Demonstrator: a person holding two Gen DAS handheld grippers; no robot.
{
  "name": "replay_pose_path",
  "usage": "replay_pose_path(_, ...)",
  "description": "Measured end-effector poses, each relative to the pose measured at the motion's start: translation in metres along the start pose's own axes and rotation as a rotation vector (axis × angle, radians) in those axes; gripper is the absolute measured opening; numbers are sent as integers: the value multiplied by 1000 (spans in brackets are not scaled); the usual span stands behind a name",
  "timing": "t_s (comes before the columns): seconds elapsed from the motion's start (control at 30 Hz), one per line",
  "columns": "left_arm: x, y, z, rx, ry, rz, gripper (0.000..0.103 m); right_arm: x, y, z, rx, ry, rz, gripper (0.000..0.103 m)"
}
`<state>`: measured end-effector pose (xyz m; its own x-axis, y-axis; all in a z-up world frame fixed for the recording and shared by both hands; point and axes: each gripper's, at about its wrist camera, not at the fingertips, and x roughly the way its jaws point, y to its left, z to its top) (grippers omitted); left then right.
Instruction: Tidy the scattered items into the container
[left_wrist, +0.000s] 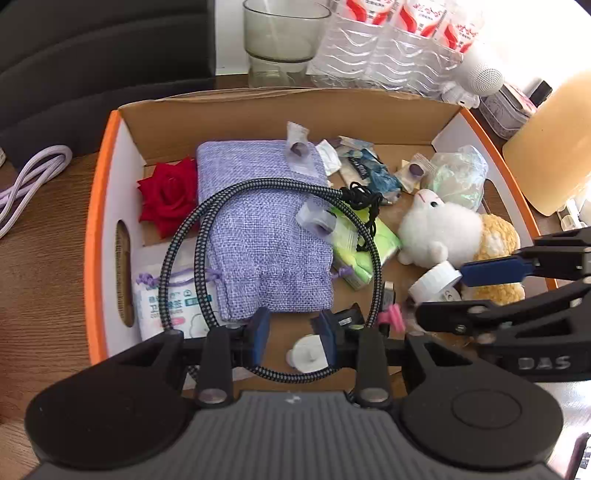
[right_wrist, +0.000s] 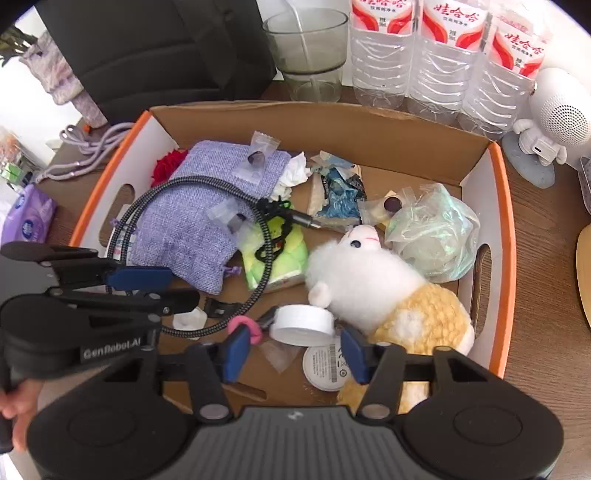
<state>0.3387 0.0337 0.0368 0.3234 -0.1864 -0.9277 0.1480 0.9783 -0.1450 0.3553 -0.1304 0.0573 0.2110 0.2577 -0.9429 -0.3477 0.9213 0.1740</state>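
An orange-rimmed cardboard box (left_wrist: 98, 221) (right_wrist: 502, 221) holds a lavender pouch (left_wrist: 258, 229) (right_wrist: 195, 221), a red fabric rose (left_wrist: 168, 195), a looped braided cable (left_wrist: 376, 266) (right_wrist: 258, 295), a white and yellow plush toy (left_wrist: 443, 229) (right_wrist: 369, 280) and wrapped sweets. My left gripper (left_wrist: 292, 332) (right_wrist: 184, 286) points down into the box's near side, open, with only box floor between its pads. My right gripper (right_wrist: 295, 350) (left_wrist: 441, 295) hangs over a white round case (right_wrist: 301, 325) (left_wrist: 436, 280) beside the plush toy. Its pads stand apart from the case on both sides.
Behind the box stand a grey glass (right_wrist: 306, 55), three water bottles (right_wrist: 436, 62) and a white speaker figure (right_wrist: 554, 110). A pale purple cable (left_wrist: 33, 173) and a purple tissue pack (right_wrist: 26, 218) lie left of the box. A hand (right_wrist: 14, 406) holds the left gripper's handle.
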Motion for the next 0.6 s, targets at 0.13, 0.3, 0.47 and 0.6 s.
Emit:
replay_pose_path(0.13, -14, 0, 3, -12, -17, -38, 49, -17, -6, 4, 43, -24, 40, 57)
replay_pose_path(0.3, -54, -12, 11, 7, -98, -29, 66, -44, -8, 2, 50, -36, 14, 63)
replay_pose_path(0.47, -62, -14, 1, -2, -93, -5, 71, -35, -22, -25, 71, 24, -31, 61)
replay_pose_path(0.6, -56, -12, -9, -25, -66, 17, 73, -31, -25, -32, 116, 22, -57, 60)
